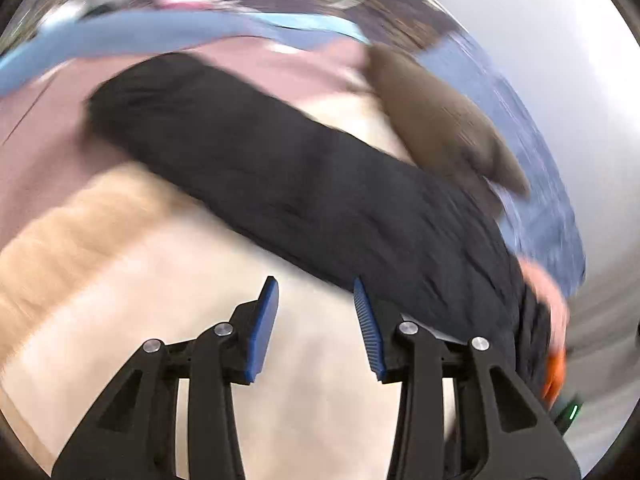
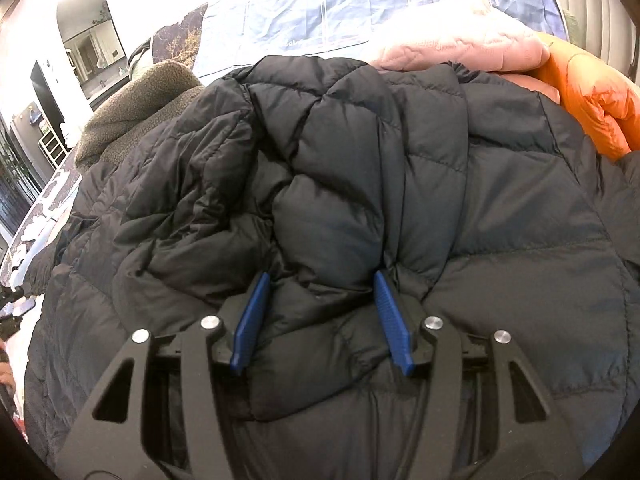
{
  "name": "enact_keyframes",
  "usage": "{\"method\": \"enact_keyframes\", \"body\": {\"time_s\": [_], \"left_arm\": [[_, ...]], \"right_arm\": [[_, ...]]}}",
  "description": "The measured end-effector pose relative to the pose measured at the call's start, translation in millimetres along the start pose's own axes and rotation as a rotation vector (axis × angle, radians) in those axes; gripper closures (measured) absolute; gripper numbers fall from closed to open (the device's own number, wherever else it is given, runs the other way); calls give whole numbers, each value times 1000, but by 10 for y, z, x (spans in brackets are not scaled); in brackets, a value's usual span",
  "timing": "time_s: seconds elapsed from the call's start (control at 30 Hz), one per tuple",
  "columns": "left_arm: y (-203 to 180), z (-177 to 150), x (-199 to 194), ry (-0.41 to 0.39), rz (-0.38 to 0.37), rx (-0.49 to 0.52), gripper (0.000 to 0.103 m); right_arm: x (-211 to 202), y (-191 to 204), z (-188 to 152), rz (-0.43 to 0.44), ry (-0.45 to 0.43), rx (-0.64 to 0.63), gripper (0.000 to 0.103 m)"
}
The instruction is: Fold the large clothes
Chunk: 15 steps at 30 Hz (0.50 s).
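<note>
Blurred black puffer jacket (image 1: 304, 176) beyond the left claw (image 1: 316, 292) — jaws apart, nothing between.

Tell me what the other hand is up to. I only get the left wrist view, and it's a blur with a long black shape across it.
Observer: The right gripper rests on a black puffy jacket. A thick fold of it fills the gap between the fingers.
Operator: Is that brown lump I see an animal?
Observer: No, it's a grey-brown fleece, lying against the jacket's left side.
Operator: Anything else lying around?
Observer: A pink quilted cloth sits just behind the jacket, with an orange garment to its right.
</note>
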<state>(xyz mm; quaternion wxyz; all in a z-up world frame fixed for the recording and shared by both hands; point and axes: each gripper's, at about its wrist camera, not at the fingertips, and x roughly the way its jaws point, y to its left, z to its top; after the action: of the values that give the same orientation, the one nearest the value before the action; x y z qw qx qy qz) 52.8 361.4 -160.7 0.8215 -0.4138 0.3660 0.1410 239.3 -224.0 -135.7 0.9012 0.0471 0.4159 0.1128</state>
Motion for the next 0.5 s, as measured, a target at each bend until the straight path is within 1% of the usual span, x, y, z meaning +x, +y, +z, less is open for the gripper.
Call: {"method": "enact_keyframes", "body": {"time_s": [0.03,0.07,0.13,0.17,0.23,0.27,0.3,0.37,0.4,0.47,0.5], "left_arm": [[137,96,28,-14,-15,-59,61],[232,179,48,-20,-22,-93,59],[347,326,112,-34,-16,-155,59],[411,402,161,-41,-27,-187,59],[420,471,231,-48,-33,-222,59],[420,560,261,-54,-37,-237,60],[376,606,276,-68,-40,-235,62],[345,733,242,-102,-19,-185,101],[255,787,226,-119,-2,-153,101],[-40,893,99,-171,-23,-72,101],[-272,935,30,-198,-40,-12,101]], "right_arm": [[-2,1,-3,-2,0,-2,47],[0,9,-6,-3,-1,-3,47],[-4,16,-4,-2,-1,-2,47],[-8,13,-5,-1,-1,-1,47],[2,22,1,0,-1,-1,47],[6,25,2,2,1,-1,47],[8,28,-1,1,1,-2,47],[6,32,-2,-1,1,-4,47],[8,36,-4,-1,1,-4,47],[7,35,-4,-1,1,-4,47],[8,35,-4,0,1,-4,47]]}}
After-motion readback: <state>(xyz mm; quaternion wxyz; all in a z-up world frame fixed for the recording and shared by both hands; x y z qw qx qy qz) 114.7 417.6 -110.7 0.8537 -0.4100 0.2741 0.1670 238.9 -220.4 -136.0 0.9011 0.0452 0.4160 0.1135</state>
